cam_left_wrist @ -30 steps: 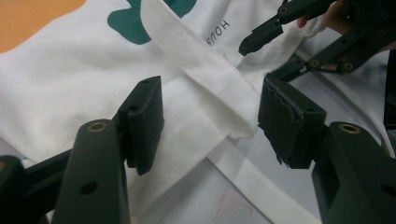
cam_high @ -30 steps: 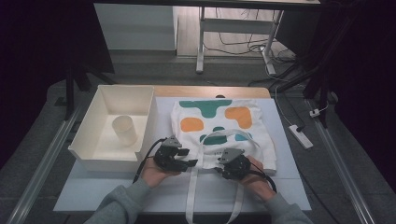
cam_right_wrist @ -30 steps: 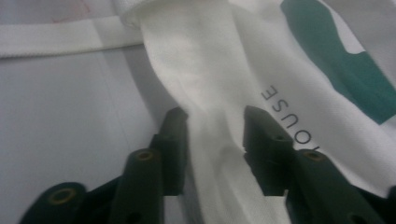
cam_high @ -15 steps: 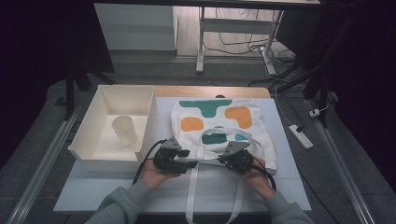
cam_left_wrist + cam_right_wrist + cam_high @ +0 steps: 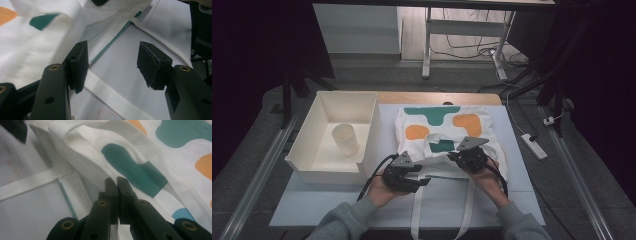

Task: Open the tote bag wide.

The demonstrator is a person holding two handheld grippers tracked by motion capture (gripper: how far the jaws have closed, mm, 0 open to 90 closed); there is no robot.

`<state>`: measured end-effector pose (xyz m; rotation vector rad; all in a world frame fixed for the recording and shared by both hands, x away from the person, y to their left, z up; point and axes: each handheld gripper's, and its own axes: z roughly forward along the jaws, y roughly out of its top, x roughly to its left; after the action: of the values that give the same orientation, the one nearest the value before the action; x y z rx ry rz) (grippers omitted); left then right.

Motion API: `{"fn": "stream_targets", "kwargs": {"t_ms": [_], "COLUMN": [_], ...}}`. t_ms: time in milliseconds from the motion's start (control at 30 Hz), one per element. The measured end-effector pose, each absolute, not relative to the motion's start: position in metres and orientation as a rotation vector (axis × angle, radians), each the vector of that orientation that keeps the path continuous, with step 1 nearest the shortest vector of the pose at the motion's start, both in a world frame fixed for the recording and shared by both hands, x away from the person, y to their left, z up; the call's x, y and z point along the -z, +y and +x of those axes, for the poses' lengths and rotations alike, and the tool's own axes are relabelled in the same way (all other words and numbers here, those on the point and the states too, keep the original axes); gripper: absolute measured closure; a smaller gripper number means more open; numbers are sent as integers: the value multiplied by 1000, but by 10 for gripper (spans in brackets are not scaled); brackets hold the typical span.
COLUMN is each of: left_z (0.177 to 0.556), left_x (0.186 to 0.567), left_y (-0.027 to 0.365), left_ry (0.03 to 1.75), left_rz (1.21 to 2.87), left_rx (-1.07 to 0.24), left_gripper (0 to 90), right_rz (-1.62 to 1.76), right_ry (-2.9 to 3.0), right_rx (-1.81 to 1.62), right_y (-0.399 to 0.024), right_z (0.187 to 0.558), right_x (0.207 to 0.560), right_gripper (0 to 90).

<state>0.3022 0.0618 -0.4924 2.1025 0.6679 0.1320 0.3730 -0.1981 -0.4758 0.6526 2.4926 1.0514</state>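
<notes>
Here we are over the table, and the white tote bag (image 5: 447,137) with its teal and orange blobs lies at the centre of the high view, on a pale blue mat (image 5: 492,200), its two long handles trailing toward the bottom edge. The right gripper (image 5: 464,159) sits at the bag's near edge, just right of centre, and its jaws have just been closing: in the right gripper view the two black jaws stand pressed together at lower centre with a fold of the bag's top layer (image 5: 82,157) pinched between them. That layer is lifted off the one beneath, so the bag's mouth gapes toward the upper left of that view, the hem curling over in a thick white rim.

Over to the left gripper (image 5: 422,181), lower centre of the high view, low on the mat beside the bag's near left corner. Its jaws stand about half apart with nothing gripped; the left gripper view shows one handle strap (image 5: 110,95) running across the mat under the left jaw and between the two, and the bag's teal-edged hem (image 5: 110,45) just beyond them. Whether the left jaw touches the strap, I can't tell.

Off to the left of the high view, a white open box (image 5: 307,150) holds a pale cup (image 5: 346,139) lying inside, well clear of both grippers.
</notes>
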Motion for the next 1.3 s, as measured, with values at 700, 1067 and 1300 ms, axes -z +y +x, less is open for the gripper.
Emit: {"fn": "stream_targets", "kwargs": {"t_ms": [700,1067,1300], "left_z": [323,341,345], "left_x": [508,514,517], "left_y": [25,18,11], "left_ry": [648,714,707], "left_rz": [2259,2310,2370], "left_rx": [-191,-222,-281], "left_gripper": [386,253,210], "right_rz": [736,746,751], "right_ry": [2445,2451,2455], "right_rx": [-1146,-1164,-1169], "right_y": [-199,-200,-200], "right_z": [404,408,408], "right_x": [467,468,468], "right_gripper": [875,874,874]}}
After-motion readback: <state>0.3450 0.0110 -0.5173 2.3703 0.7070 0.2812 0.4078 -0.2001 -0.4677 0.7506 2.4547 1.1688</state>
